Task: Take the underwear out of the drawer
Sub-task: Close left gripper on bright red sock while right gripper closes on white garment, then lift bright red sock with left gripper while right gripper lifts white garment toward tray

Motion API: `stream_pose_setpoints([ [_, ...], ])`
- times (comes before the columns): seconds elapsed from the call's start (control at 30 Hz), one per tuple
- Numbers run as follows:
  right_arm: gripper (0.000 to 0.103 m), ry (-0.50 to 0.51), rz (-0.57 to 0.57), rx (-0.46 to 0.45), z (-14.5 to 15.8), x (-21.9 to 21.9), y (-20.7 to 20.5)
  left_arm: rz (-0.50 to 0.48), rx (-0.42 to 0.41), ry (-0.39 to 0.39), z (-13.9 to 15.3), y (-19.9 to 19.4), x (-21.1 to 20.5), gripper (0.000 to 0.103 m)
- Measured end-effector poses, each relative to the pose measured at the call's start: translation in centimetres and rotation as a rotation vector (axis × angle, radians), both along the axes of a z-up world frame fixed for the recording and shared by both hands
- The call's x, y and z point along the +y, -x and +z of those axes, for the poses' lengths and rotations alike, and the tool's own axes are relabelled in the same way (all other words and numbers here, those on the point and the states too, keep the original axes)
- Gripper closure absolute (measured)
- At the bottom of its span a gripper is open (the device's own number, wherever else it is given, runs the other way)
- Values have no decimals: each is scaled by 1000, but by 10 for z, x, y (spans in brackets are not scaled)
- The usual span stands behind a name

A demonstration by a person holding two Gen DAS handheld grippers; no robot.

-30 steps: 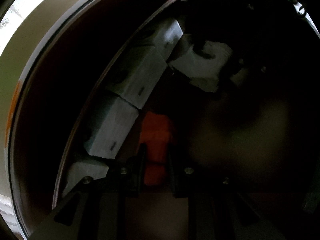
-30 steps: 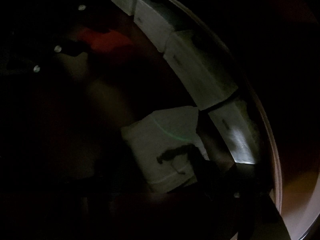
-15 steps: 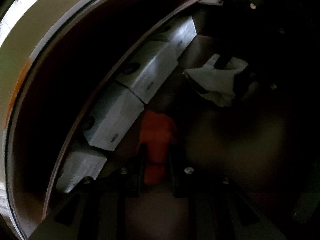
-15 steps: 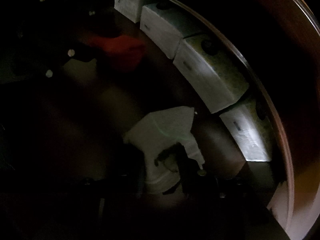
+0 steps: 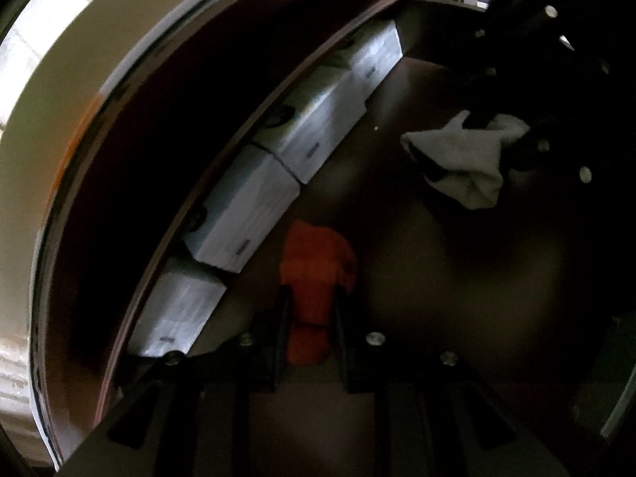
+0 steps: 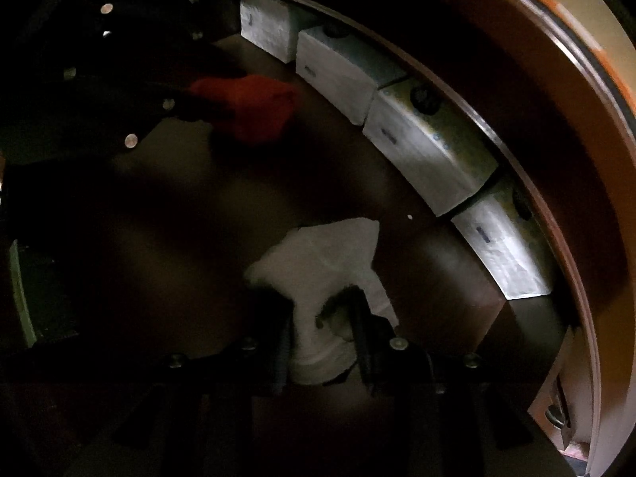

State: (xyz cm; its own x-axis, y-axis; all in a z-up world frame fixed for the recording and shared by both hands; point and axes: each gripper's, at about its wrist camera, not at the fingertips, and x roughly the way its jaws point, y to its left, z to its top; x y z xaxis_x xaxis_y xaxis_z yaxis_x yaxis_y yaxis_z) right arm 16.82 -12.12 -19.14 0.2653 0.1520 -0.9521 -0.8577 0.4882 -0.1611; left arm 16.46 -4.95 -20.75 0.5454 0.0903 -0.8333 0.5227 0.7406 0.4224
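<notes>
While each claw (image 5: 309, 306) (image 6: 322, 328) grips underwear (image 5: 314, 274) (image 6: 318, 274), pale boxes (image 5: 314, 135) along the drawer wall (image 5: 238, 131).

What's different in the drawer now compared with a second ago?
The right gripper has just been closing its jaws on the white underwear, which was lying flatter and now looks bunched up between them. The left gripper stays clamped on the red underwear. The row of white boxes along the drawer's wall looks unmoved.
</notes>
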Motion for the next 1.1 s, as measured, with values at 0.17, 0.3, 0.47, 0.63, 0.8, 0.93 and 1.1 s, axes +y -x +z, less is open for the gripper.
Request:
stream_pose_setpoints([
  [0.17, 75, -38, -15, -5, 4, -9, 29, 14, 14, 24, 7, 8, -1, 85],
  [0.3, 76, -71, -30, -15, 23, -19, 44, 31, -5, 43, 13, 15, 0, 85],
  [0.47, 77, -125, -52, -35, 42, -21, 54, 73, -49, 93, 26, 33, 6, 85],
  [0.63, 77, -194, -74, -60, 51, -26, 59, 126, -99, 152, 36, 45, 10, 86],
  [0.8, 77, -207, -86, -84, 58, -32, 68, 153, -118, 164, 40, 53, 18, 86],
  [0.93, 77, -215, -93, -89, 54, -27, 58, 167, -132, 171, 43, 55, 22, 86],
  [1.1, 74, -102, -87, -84, 40, -16, 51, 164, -133, 177, 44, 55, 24, 86],
])
